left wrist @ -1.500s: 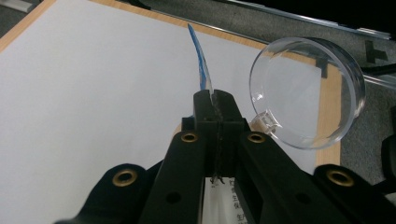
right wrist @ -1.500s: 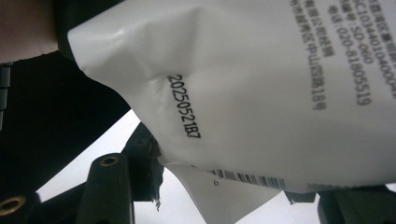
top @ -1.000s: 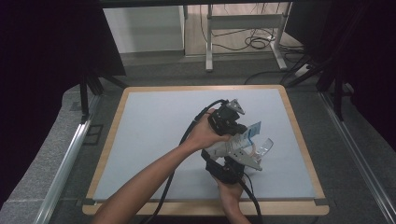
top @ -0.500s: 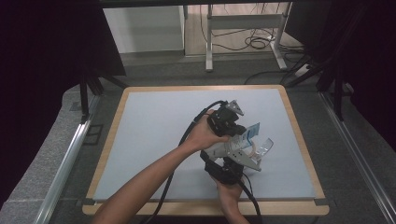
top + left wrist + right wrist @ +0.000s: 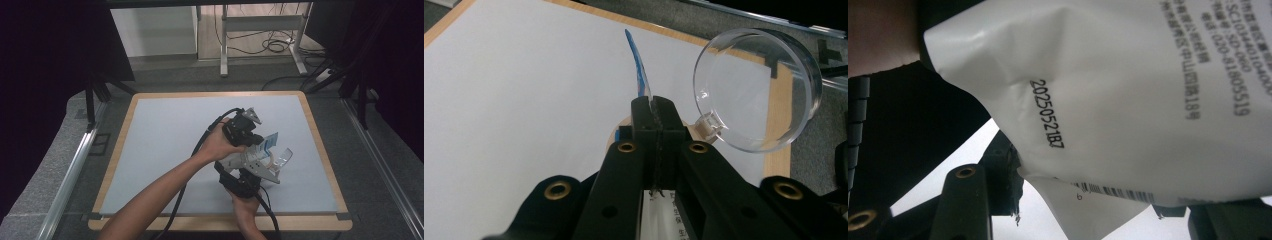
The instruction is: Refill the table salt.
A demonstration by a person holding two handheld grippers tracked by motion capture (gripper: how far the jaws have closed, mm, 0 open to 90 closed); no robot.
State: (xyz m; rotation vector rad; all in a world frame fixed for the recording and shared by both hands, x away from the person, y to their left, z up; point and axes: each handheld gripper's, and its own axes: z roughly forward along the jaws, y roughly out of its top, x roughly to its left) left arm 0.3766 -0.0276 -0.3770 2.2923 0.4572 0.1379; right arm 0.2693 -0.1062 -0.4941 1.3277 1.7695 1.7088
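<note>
Pale table top (image 5: 165, 145) with wood rim; grey carpet floor (image 5: 55, 170); metal desk frame (image 5: 260, 30) beyond; dark curtains (image 5: 45, 60).

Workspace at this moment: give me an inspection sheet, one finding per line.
Surface: pale mat on a wood-edged board, bare around the work.
Job's things: white printed packet with a blue-edged top; clear round lid beside it.
Clutter: nothing seen.
Grippers: left tongs shut on the packet's edge; right tongs around the packet body, grip not clear.
Cables: black cable trails from the left gripper; loose cables on the floor beyond.
Surroundings: dark curtains, metal table legs.
</note>
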